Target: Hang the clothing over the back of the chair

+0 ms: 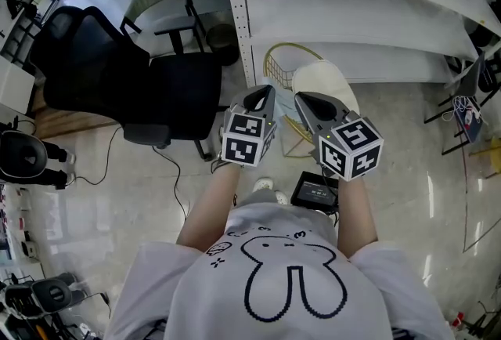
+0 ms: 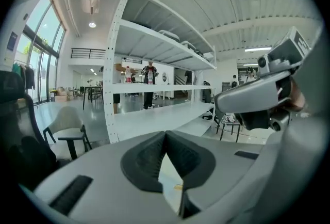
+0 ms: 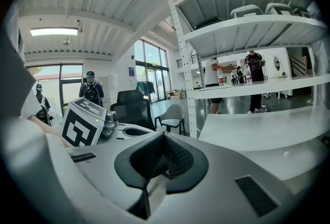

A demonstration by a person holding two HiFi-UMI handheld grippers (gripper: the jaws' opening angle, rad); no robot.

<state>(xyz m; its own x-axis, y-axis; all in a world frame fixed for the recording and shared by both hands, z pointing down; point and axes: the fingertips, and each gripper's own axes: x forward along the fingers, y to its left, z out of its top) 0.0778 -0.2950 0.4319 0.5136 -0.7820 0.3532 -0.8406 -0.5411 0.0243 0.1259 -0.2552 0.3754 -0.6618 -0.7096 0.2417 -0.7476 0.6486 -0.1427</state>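
Beneath the head camera, a glossy, pale, stone-patterned floor takes up most of the view and runs out of frame on every side. Against its far edge stands a tall white metal shelving rack with perforated uprights. Its right end is cut off, and the pale rounded things on its top shelf are too small to identify. Left of the rack sits a black padded office chair, with most of its base hidden under the seat. Behind it is a beige shell-shaped chair with black arms. At the foot of the rack is a dark round bin; what it holds cannot be made out.

Just in front of the rack stands a gold wire chair, seen only as thin curved loops. The cream-white clothing lies draped over it, soft and rounded, with its near edge hidden behind the claws, so how it hangs is unclear.

The left claw and the right claw are held side by side above the chair, apart from the fabric. Each gripper view shows dark ribbed pads pressed tip to tip with nothing between them. A small flat black box lies on the floor by the person's feet.
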